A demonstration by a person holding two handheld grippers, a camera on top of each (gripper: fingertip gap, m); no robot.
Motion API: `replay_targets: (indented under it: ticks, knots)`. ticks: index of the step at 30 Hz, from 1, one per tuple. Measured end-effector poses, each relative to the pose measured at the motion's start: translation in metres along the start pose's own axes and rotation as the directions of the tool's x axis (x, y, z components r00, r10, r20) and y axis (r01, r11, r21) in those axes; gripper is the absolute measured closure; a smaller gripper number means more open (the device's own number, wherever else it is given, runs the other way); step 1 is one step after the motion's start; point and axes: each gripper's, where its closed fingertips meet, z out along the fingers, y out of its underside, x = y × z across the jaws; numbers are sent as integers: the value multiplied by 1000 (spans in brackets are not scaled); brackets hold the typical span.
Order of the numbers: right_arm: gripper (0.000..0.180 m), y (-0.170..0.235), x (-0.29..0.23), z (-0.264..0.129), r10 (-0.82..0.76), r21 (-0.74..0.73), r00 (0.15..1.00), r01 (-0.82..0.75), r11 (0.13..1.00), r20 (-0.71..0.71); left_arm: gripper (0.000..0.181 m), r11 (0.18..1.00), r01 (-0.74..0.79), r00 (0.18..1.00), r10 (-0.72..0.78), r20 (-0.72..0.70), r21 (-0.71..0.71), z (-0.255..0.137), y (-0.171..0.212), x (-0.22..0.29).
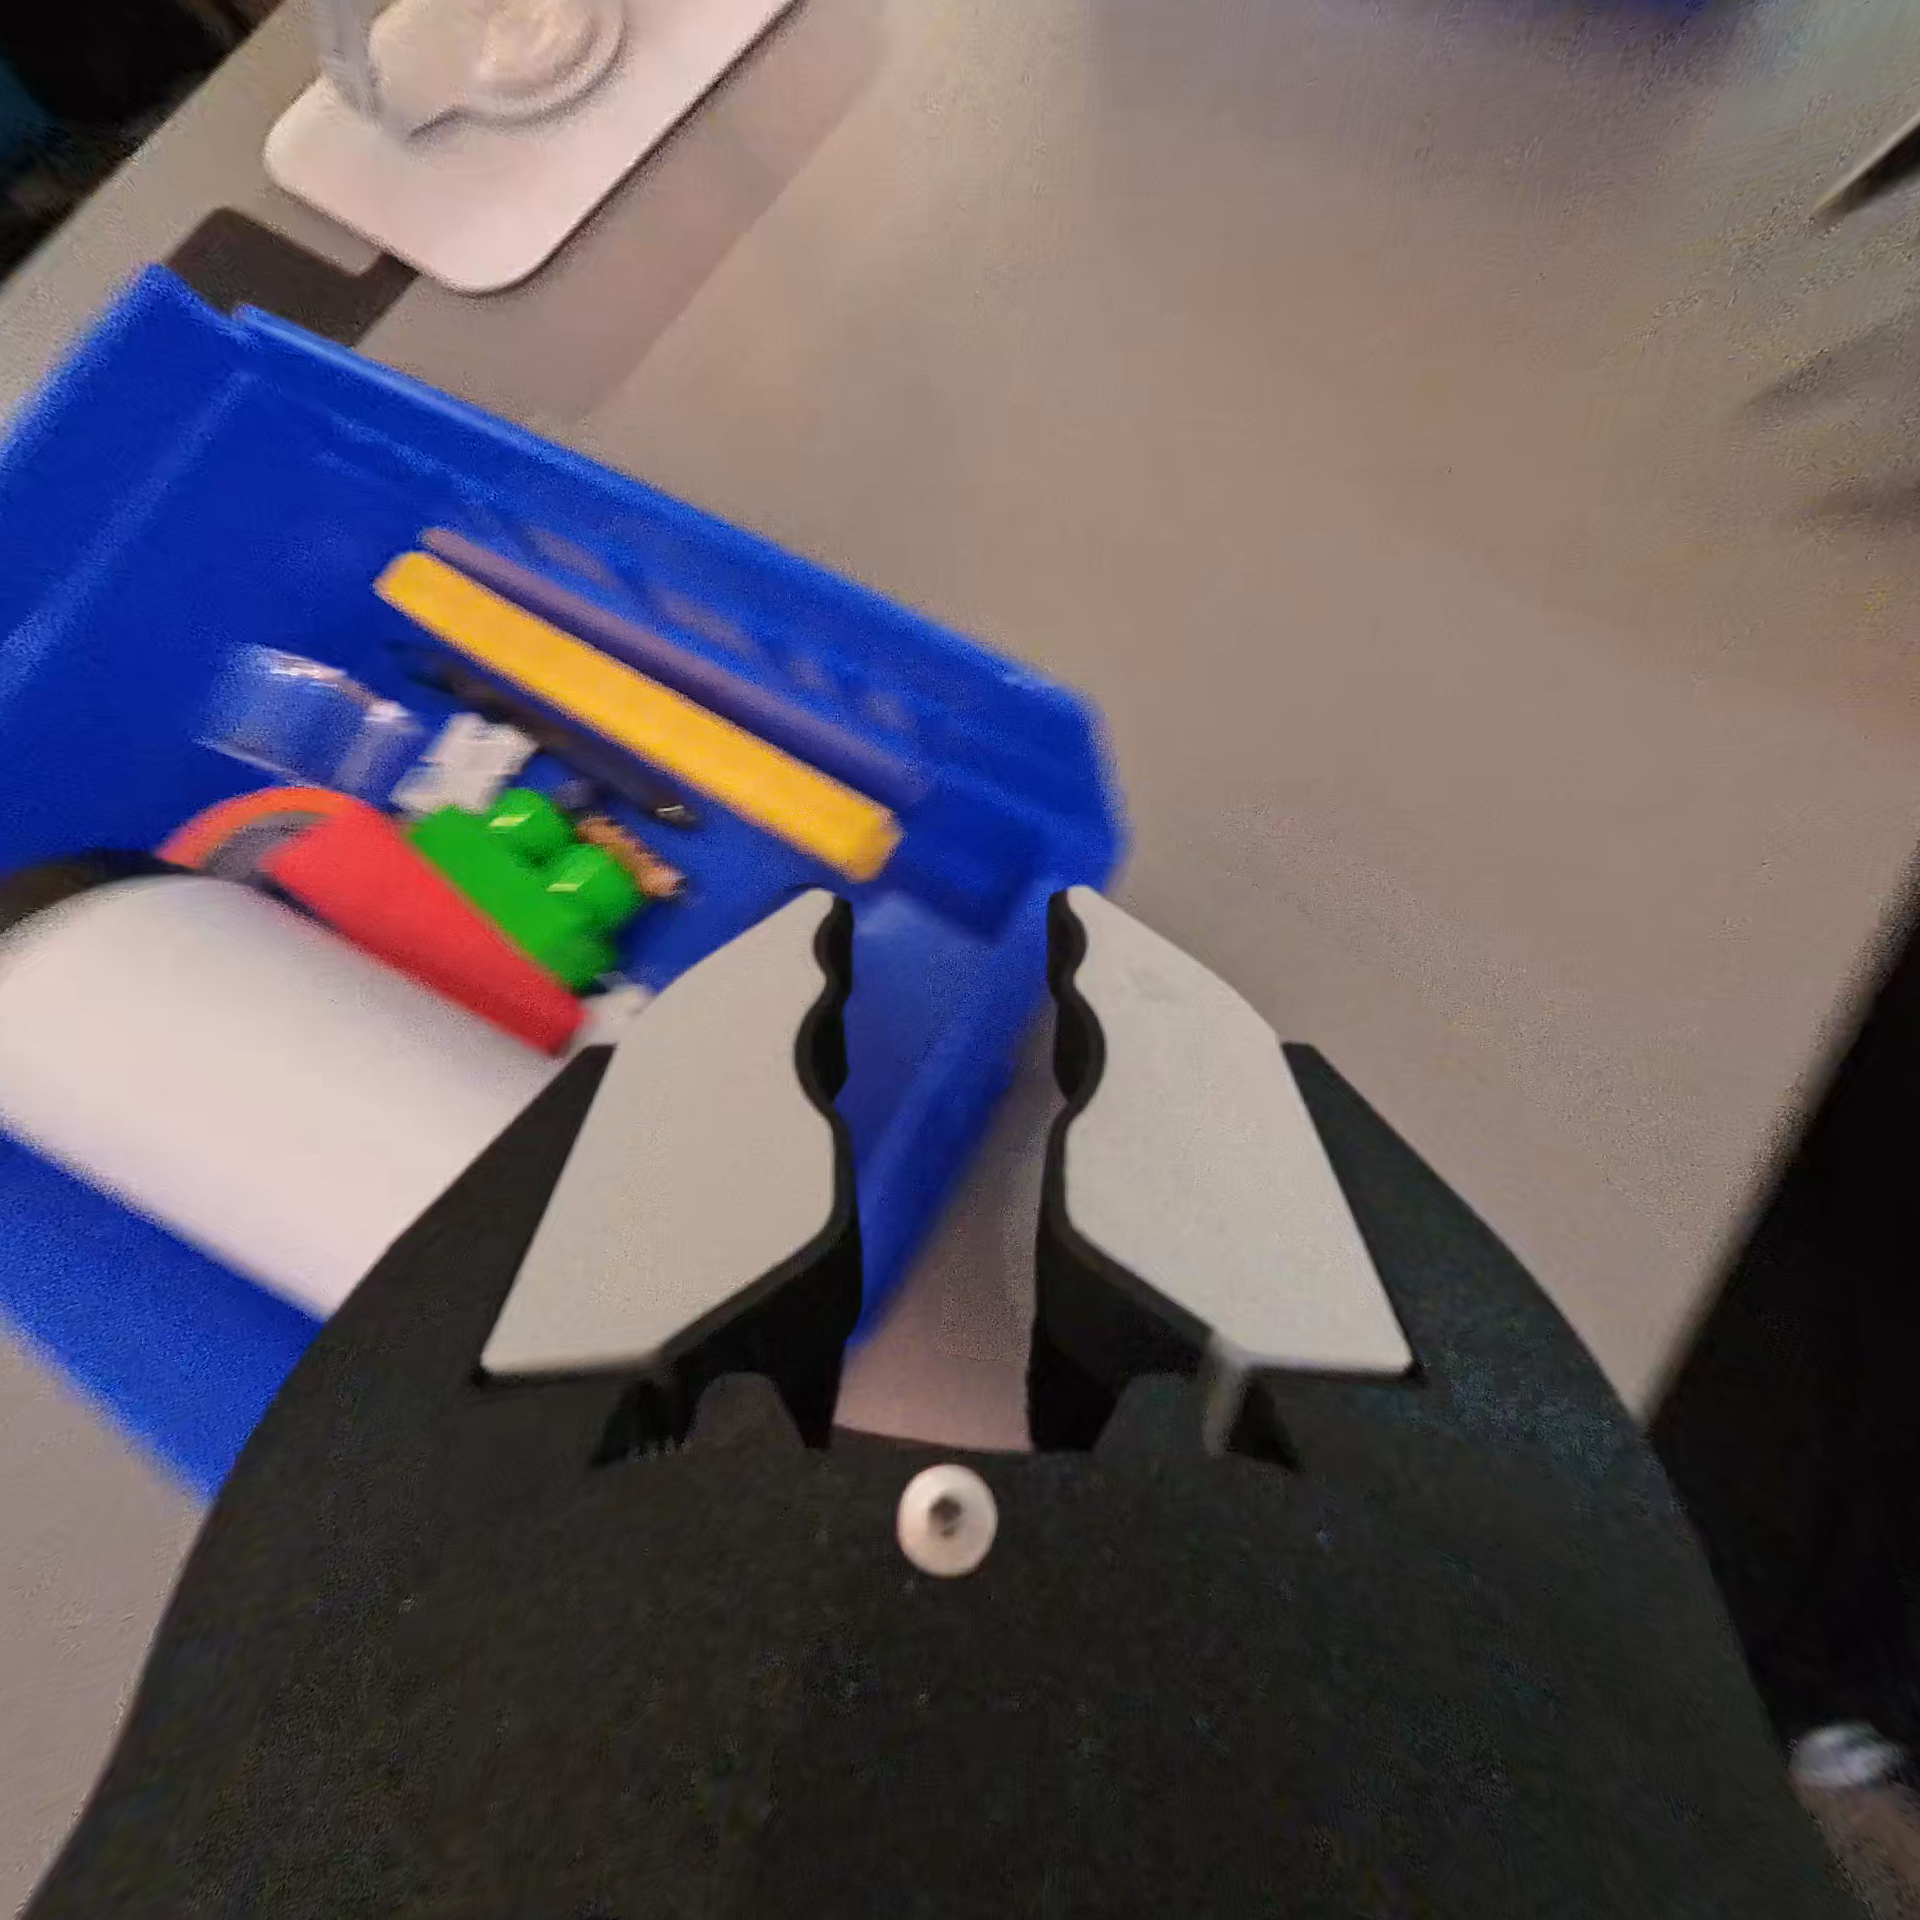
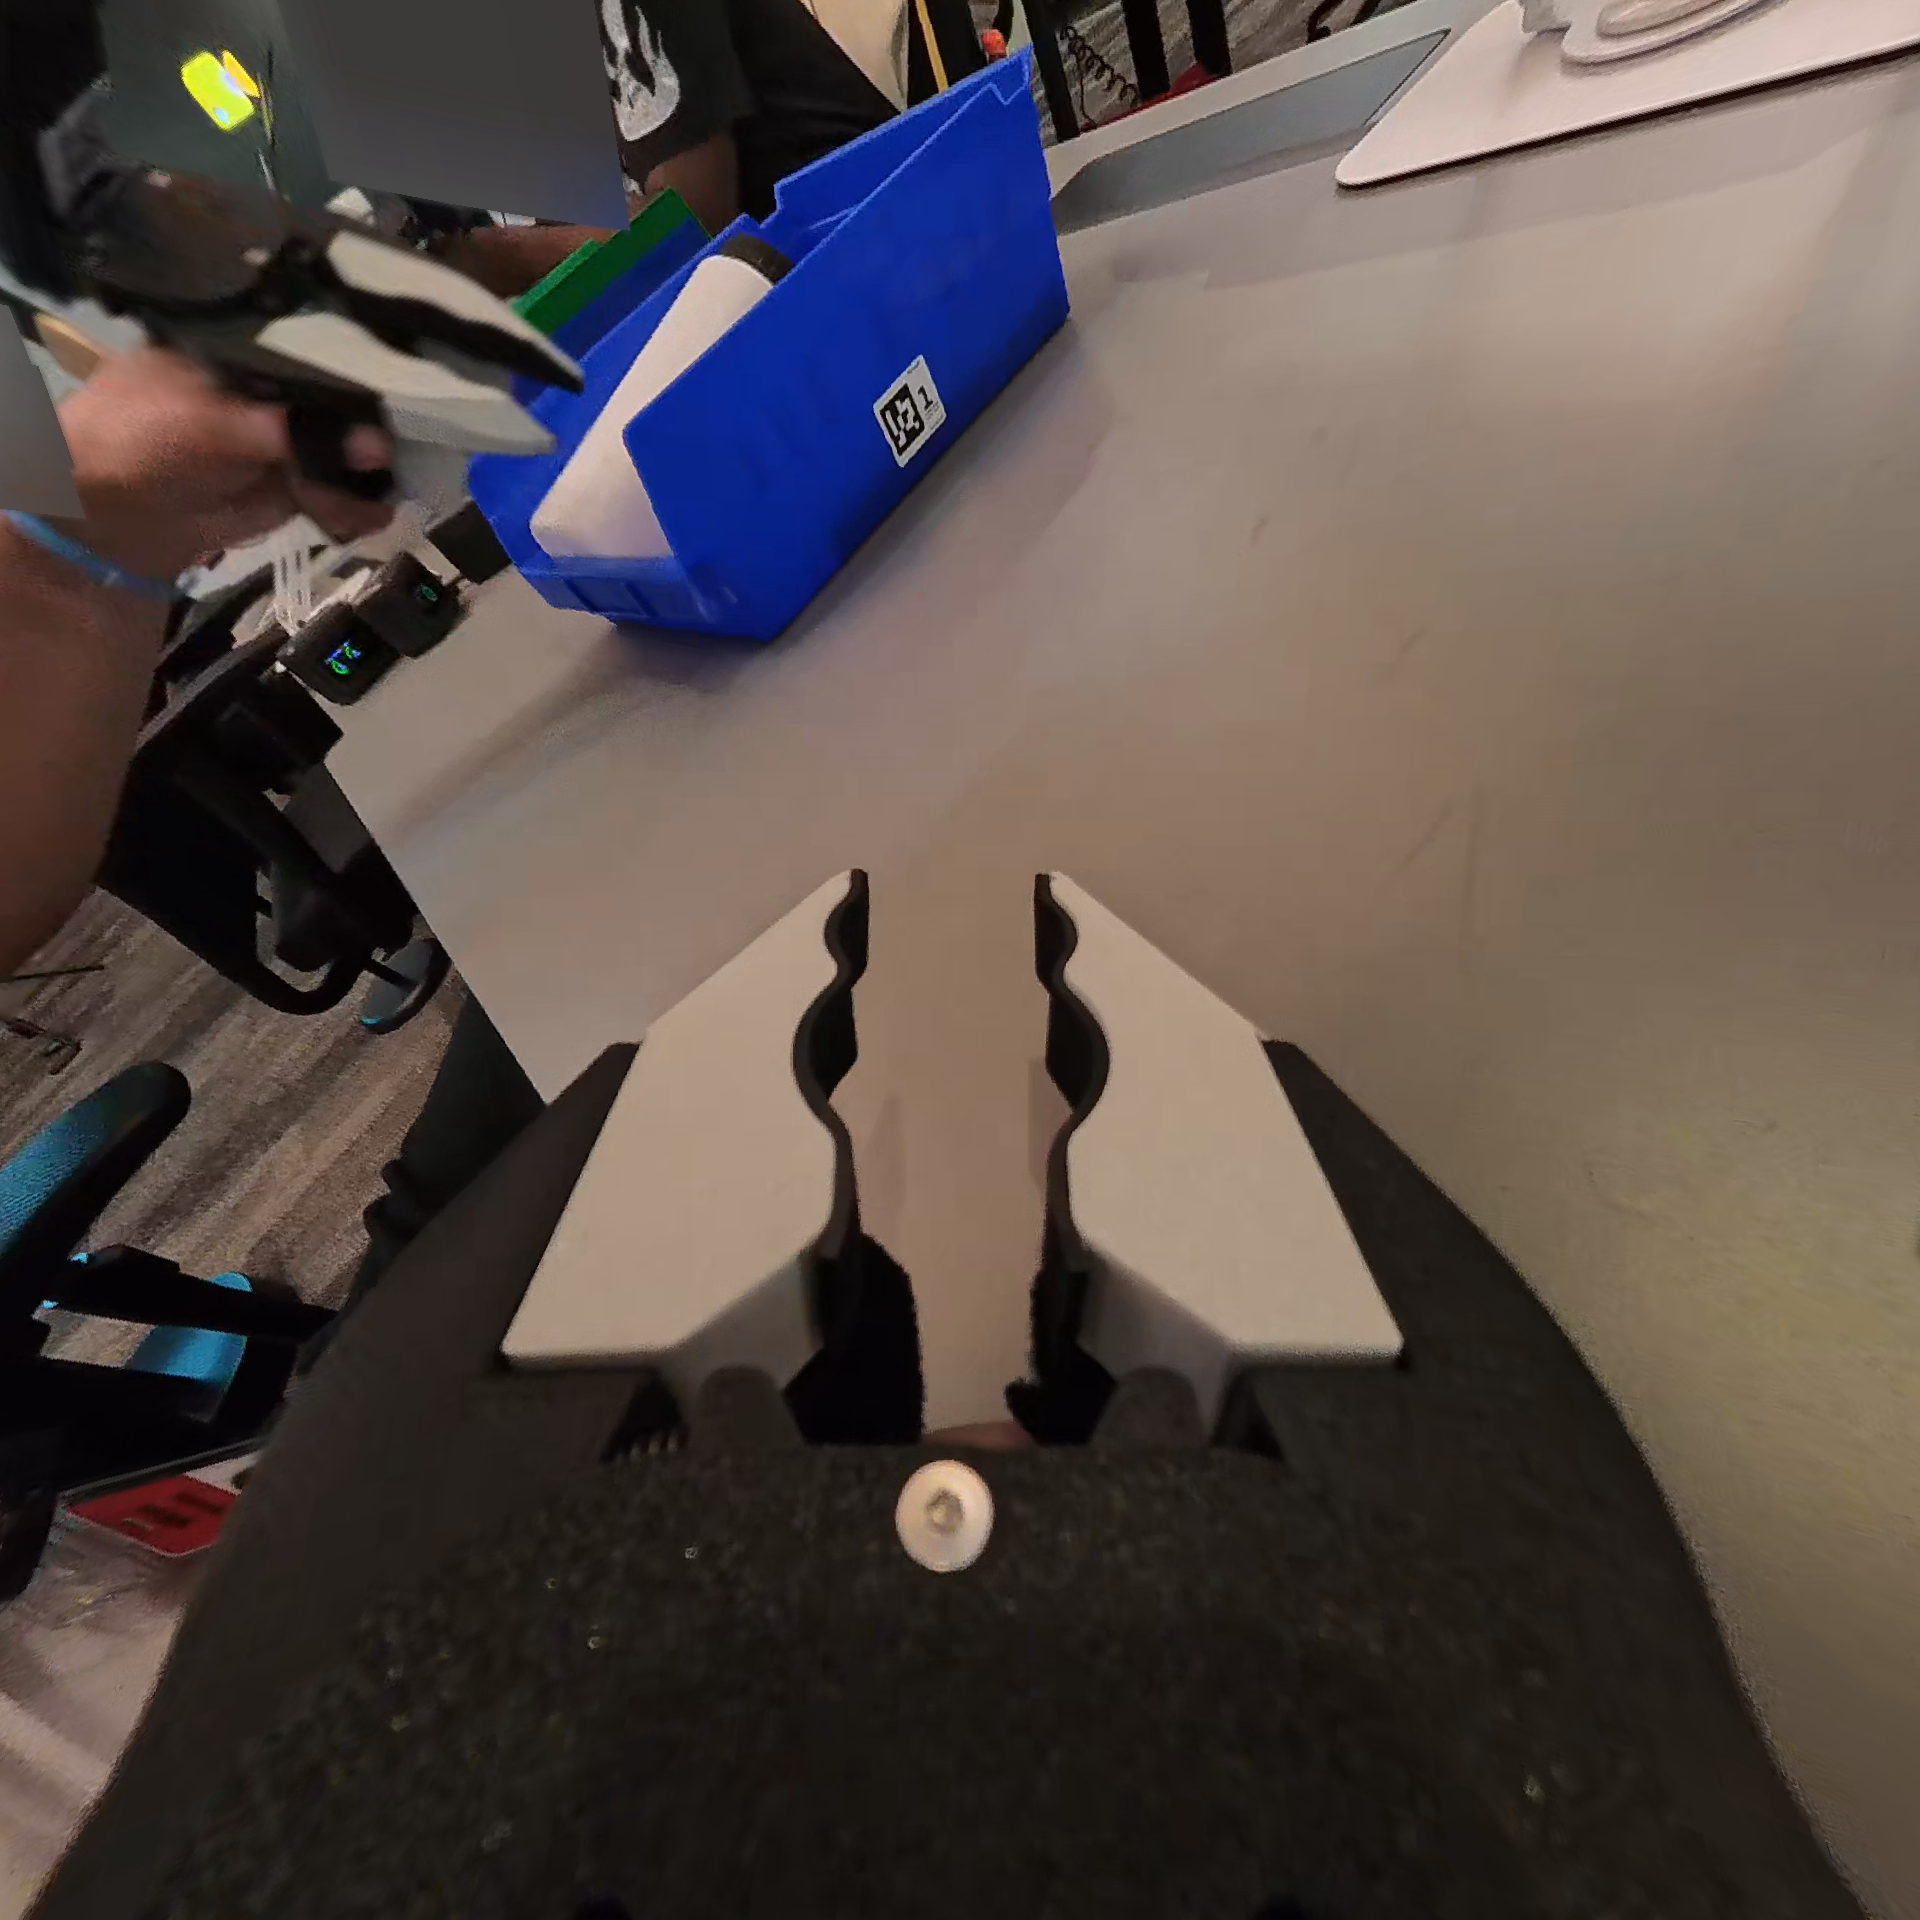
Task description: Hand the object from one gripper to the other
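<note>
Both sets of jaws stand parted with nothing between them: the left gripper [image 1: 951, 909] hangs over the near corner of the blue bin [image 1: 966, 1091], and the right gripper [image 2: 951, 883] over bare worktop [image 2: 1455, 727]. No object is picked yet; the candidates lie in the bin, left of centre in the left wrist view. The yellow bar [image 1: 634, 712] looks stiff and light, probably best pinched across its narrow width near the middle. The green brick [image 1: 540, 883] and red block [image 1: 426, 935] sit crowded against a white roll [image 1: 208, 1081], which, with the bin wall, hampers access. A white pad [image 1: 499, 156] lies upper left.
</note>
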Motion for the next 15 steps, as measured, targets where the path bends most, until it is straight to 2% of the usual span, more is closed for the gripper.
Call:
replay_targets:
  ticks: [1,3,6,8,12,15]
  knots:
    - [148,0,0,0,5,1,1000,-5,1000,-1,146,993,-72,997,74,21,-97,9,3,-17]
    - [148,-1,2,-1,4,4,1000,-4,1000,-11,153,952,-161,987,161,-23,-262,29,11,-37]
    - [148,-2,7,-4,-16,7,999,16,1000,-39,155,887,-238,967,178,-181,-396,60,27,-42]
    - [148,-2,9,-6,-19,10,999,19,1000,-49,155,828,-290,952,198,-234,-479,75,43,-48]
    - [148,-4,12,-7,6,20,999,-5,1000,-43,155,727,-365,930,260,-259,-581,93,64,-57]
    - [148,-4,10,-5,32,17,999,-32,999,-18,161,740,-360,931,248,-267,-569,99,61,-53]
